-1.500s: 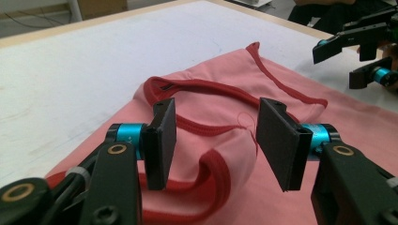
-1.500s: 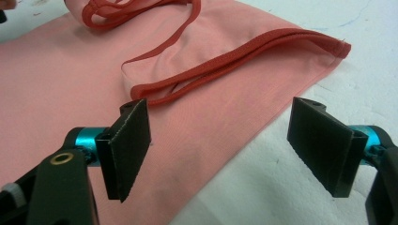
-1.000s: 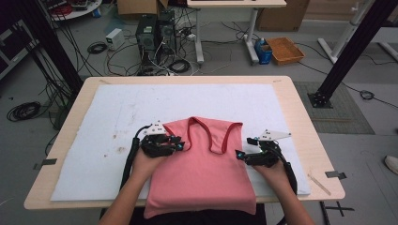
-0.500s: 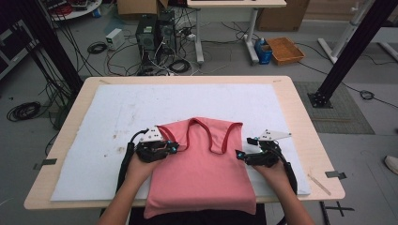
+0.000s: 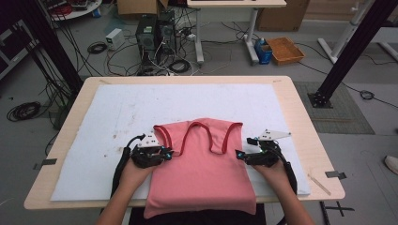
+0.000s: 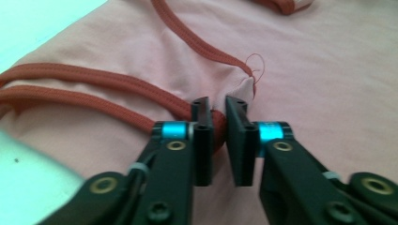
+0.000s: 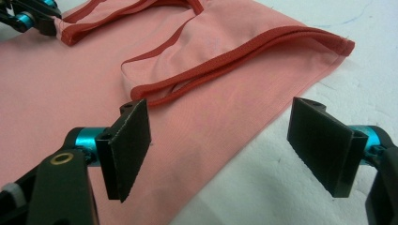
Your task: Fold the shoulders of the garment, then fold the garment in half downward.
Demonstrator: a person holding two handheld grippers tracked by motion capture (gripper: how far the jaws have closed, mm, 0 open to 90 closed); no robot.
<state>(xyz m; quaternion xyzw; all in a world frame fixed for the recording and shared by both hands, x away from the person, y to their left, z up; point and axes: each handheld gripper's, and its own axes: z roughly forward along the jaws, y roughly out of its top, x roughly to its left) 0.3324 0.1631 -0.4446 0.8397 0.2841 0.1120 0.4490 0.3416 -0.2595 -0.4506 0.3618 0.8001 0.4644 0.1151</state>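
Our left gripper point(image 6: 219, 123) has just been opening, yet pinches the top's point(image 5: 202, 173) strap hem. Our right gripper point(image 7: 225, 154) gapes empty at lower right. That thin pinch may slip.

Your high view is evenly lit from above with soft shadows and dim far corners. Your left gripper view blurs the pink top point(image 6: 305, 70) at its edges; your right gripper view stays sharp.

The pink tank top point(image 5: 202, 173) lay flat on the white mat, straps toward twelve o'clock, hem hanging over the table's near edge at six. Darker red trim edged its neck and armholes, and the nine o'clock armhole was bunched.
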